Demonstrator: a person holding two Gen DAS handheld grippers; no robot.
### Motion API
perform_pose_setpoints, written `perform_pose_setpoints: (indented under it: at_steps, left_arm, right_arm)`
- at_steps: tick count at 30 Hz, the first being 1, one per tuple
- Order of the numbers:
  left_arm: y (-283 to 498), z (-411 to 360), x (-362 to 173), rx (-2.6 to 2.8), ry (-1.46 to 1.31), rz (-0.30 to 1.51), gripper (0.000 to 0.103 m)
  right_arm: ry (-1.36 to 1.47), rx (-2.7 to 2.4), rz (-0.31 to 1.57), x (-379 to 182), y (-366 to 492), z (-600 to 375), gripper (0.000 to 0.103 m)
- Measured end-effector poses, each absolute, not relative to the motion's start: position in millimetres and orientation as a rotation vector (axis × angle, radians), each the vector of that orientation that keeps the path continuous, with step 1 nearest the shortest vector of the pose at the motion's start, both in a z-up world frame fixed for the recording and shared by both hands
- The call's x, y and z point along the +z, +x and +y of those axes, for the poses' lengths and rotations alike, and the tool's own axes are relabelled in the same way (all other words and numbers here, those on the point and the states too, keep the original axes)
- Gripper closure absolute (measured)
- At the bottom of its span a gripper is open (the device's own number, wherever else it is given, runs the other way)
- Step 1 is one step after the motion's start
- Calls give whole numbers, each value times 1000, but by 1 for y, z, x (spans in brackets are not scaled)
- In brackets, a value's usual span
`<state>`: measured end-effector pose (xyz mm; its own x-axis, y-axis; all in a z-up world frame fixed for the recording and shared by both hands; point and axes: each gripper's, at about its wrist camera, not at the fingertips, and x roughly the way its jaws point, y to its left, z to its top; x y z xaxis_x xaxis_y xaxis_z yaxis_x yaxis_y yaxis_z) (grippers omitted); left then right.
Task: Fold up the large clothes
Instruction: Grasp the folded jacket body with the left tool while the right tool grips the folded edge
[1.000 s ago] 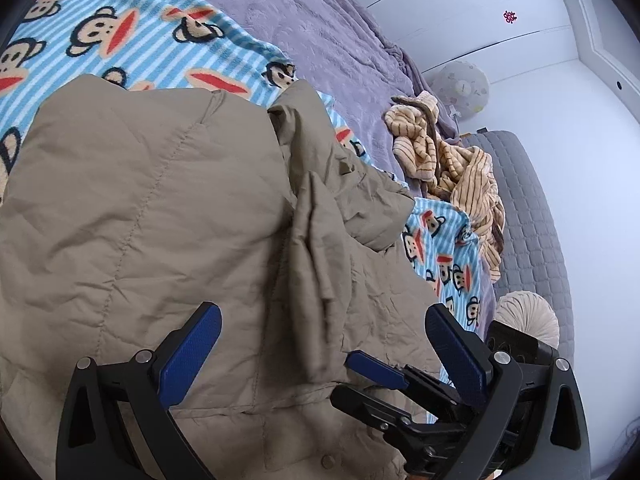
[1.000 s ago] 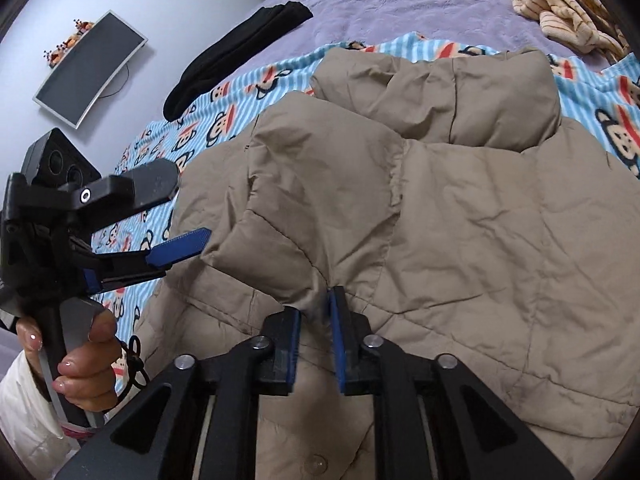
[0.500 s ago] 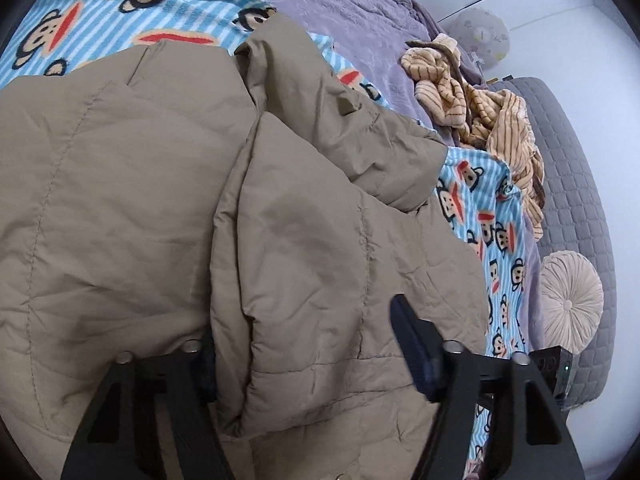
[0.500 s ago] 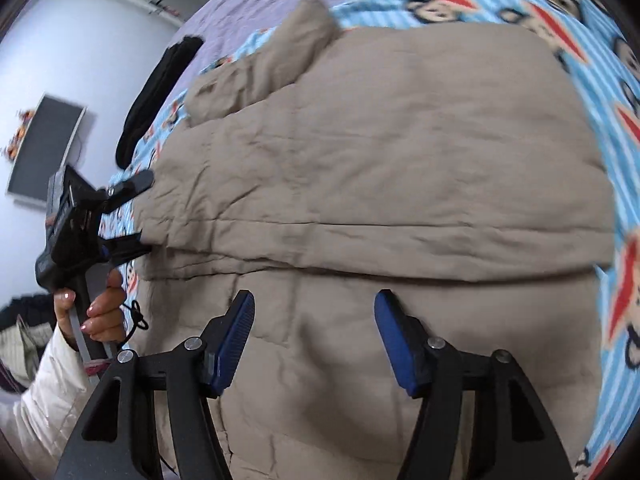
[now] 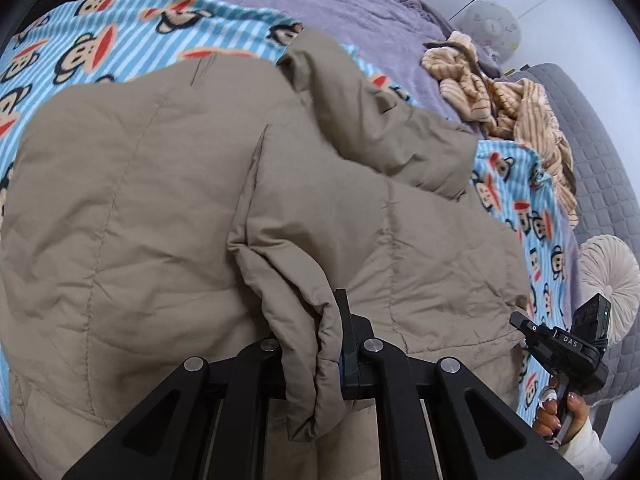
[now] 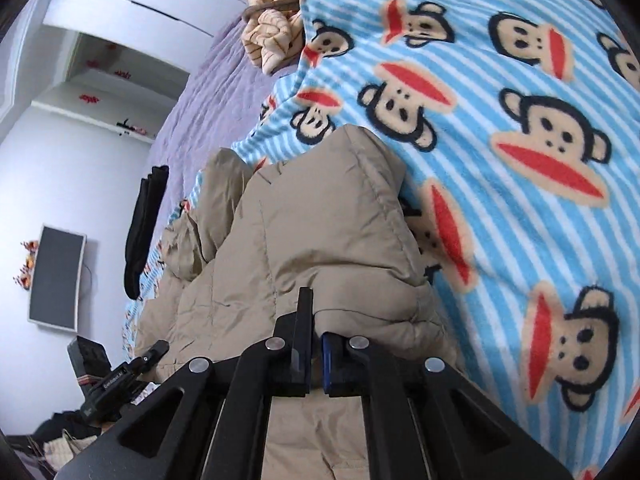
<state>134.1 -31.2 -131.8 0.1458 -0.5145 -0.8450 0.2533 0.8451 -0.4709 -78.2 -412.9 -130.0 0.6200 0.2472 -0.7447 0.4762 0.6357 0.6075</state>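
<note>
Left wrist view: khaki padded jacket (image 5: 168,208) spread on monkey-print blanket (image 5: 132,36). Left gripper (image 5: 320,344) jaws just closed, pinching bunched jacket fold. Right gripper (image 6: 314,344) jaws just closed, clamped on jacket edge. Striped garment (image 5: 504,96) lies well apart.

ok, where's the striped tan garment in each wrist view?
Left wrist: the striped tan garment lies upper right, bunched on the purple bedspread beyond the khaki jacket.
Right wrist: the striped tan garment sits at top centre, at the far edge of the monkey blanket.
Shared landmark: the monkey blanket, under the jacket in both.
</note>
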Motion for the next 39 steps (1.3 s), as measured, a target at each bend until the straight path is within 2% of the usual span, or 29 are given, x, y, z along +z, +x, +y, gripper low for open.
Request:
perform_pose_setpoints:
  at_steps: [5,7,9,12,15,20,25,31,32,39]
  left_arm:
    - [129,-22,-137,-534,-233,1308,88]
    - [126,-17,-129,-489,-171,1283,79]
    - [123,-8,-118,-437,-109,1246,75]
    - [120,6,-100,-376,-44,1195,75]
    - [120,15,-84,-375,-51,1156,75]
    - [124,-8,-69,-431,-83,1118,75]
    - [127,-47,-92,-427,-19,1143,75]
    - [128,-50,-122,-419,-14,1178,75]
    - [129,-50,-123,-424,-19,1181,75]
    - [128,-55,-126,-425,8,1182,75]
  right_arm:
    - [943,-182,990,-177,-83,-419,99]
    - [974,-183,977,-178,-90,-422,99]
    - [968,-184,987,-175,-91,-423,99]
    - [954,-168,1034,-165,-94,-423,90]
    - [893,-142,1059,-143,-107,-413,76]
    - [757,-153,949,-100,-128,-407,76]
    - [823,-164,848,-99,-88,-438,76]
    - [734,-149,940,-127,-28,-435,76]
    - [726,-164,955,-133,-25,-439,80]
    - [727,-226,982,-148,-32,-454,84]
